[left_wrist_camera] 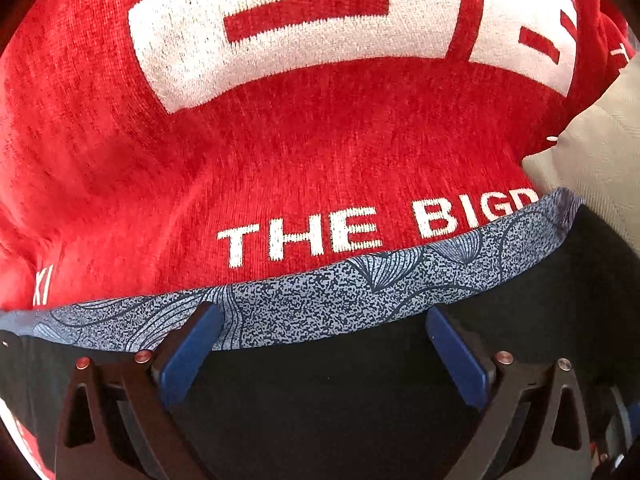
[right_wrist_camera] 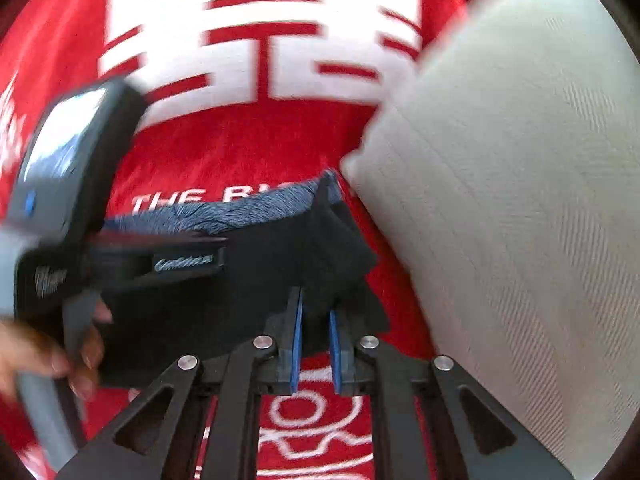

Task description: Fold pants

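One pair of dark pants (left_wrist_camera: 340, 380) is counted, with one blue-grey patterned waistband (left_wrist_camera: 320, 300) along its far edge. One red blanket (left_wrist_camera: 280, 160) with white lettering is seen beneath it. One pale cushion (right_wrist_camera: 520, 200) is counted at the right. Two grippers are counted: the left gripper (left_wrist_camera: 324, 352) and the right gripper (right_wrist_camera: 316, 344), each with two blue-padded fingers (left_wrist_camera: 188, 356), four in all. One hand (right_wrist_camera: 40, 352) is seen at the near left.
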{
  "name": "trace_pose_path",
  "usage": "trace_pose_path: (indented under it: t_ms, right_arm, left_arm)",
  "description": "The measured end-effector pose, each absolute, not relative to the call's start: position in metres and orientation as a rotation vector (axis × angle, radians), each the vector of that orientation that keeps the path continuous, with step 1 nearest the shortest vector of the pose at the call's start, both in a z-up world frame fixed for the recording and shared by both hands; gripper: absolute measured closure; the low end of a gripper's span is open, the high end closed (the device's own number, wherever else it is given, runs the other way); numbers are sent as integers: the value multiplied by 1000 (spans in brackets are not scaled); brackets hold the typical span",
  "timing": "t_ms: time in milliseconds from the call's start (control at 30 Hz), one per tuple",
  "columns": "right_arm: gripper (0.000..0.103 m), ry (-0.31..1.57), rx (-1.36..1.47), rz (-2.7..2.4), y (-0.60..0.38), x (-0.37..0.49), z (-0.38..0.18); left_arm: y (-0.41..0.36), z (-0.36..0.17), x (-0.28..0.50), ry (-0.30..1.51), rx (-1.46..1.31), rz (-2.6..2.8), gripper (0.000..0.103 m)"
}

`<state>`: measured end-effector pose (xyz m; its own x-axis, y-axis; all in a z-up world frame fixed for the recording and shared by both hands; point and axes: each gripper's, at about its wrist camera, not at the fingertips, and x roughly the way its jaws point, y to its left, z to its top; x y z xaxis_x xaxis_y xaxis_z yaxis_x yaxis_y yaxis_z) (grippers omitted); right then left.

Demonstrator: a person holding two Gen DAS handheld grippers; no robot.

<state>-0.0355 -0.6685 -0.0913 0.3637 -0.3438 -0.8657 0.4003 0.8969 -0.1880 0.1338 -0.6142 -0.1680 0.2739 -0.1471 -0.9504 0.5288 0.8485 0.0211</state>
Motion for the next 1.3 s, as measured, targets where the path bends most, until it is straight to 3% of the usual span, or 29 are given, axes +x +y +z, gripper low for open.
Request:
trace_pose_path:
  t_ms: [133, 167, 267, 567, 667, 1033, 1133, 1300]
  right_arm:
    - [91, 1059, 0, -425, -660, -38, -75]
    - [87, 1069, 40, -420, -663, -45, -72]
    - [62, 1102, 251, -496, -692, -68, -74]
    - [60, 1104, 744, -602, -736, -98, -113]
    - [51, 1059, 790, -612, -736, -95, -115]
    - [48, 1041, 860, -620, -731, -99, -109]
    - [37, 1012, 857, -633, -721, -106, -100]
    - [36, 1004, 929, -659, -736, -86, -123]
  left_arm:
    - [-611, -167, 143, 1238, 378, -480, 0]
    - [-612, -167, 144, 1243, 383, -480, 0]
    - [-618, -168, 147, 1236, 393, -480, 0]
    - [-605, -175, 130, 1219, 391, -480, 0]
    - [-600, -176, 124, 1218, 391, -483, 0]
    - [-594, -177, 135, 1230, 379, -494, 0]
    - [-593, -178, 135, 1222, 380, -495, 0]
    - [-592, -179, 135, 1221, 380, -494, 0]
